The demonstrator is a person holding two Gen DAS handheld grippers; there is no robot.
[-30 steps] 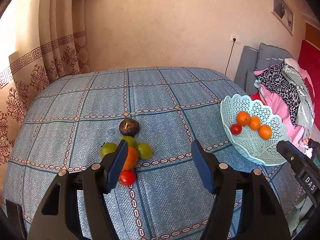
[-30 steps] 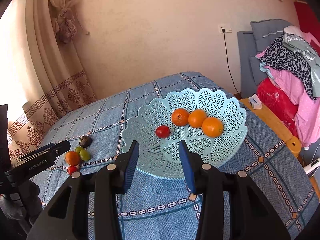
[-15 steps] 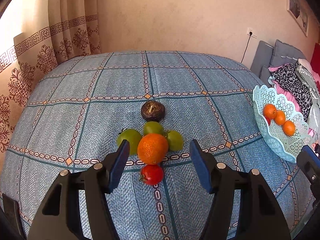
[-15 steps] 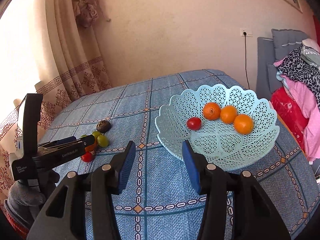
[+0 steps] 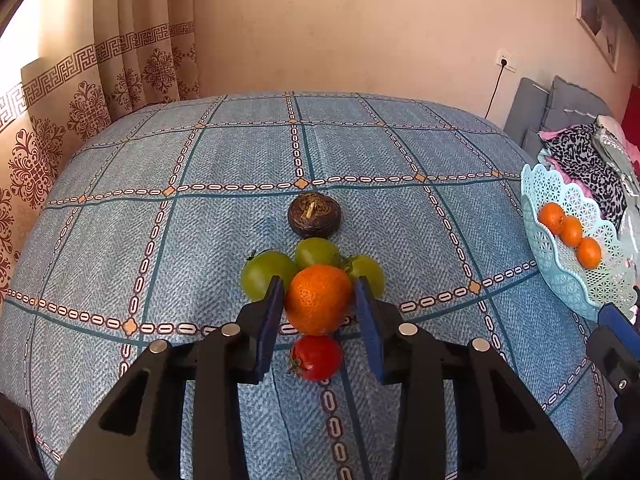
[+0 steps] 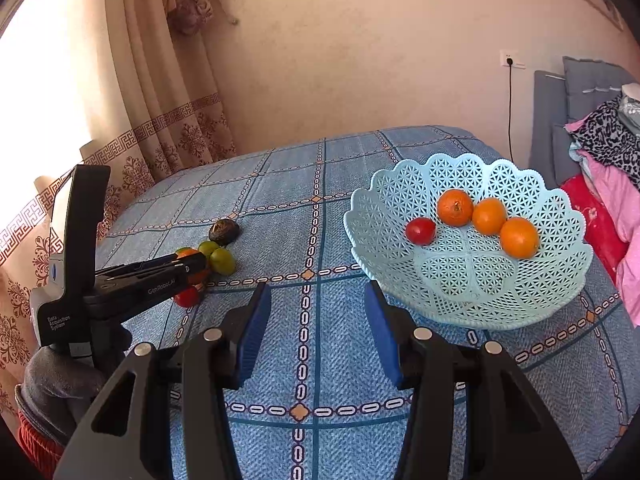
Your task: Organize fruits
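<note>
Curtain point(image 5: 92, 92) hangs farthest left of the orange point(image 5: 318, 298), behind the bed point(image 5: 224, 208); a green fruit point(image 5: 266, 272) touches the orange's left side, so the left pad has only a thin slot there; the left gripper point(image 5: 319, 300) straddles the orange, jaws apart yet nearly against its flanks, not clearly pinching, probably poised to close and lift it; directly beyond the orange sits a second green fruit point(image 5: 317, 252), and past that a dark brown fruit point(image 5: 314, 216) with its stem up; just nearer than the orange lies a tomato point(image 5: 317, 357), under the jaws; a third green fruit point(image 5: 366, 272) touches the orange's right side, crowding the right pad; well right of the orange stands the basket point(image 6: 400, 200), already holding three oranges point(image 6: 488, 216) and a red fruit point(image 6: 420, 231), so it is presumably where the loose fruit goes; the right gripper point(image 6: 316, 328) hovers over bare cover between orange and basket, jaws wide and empty, likely kept clear until needed; clothes point(image 6: 608, 152) lie piled far right.
</note>
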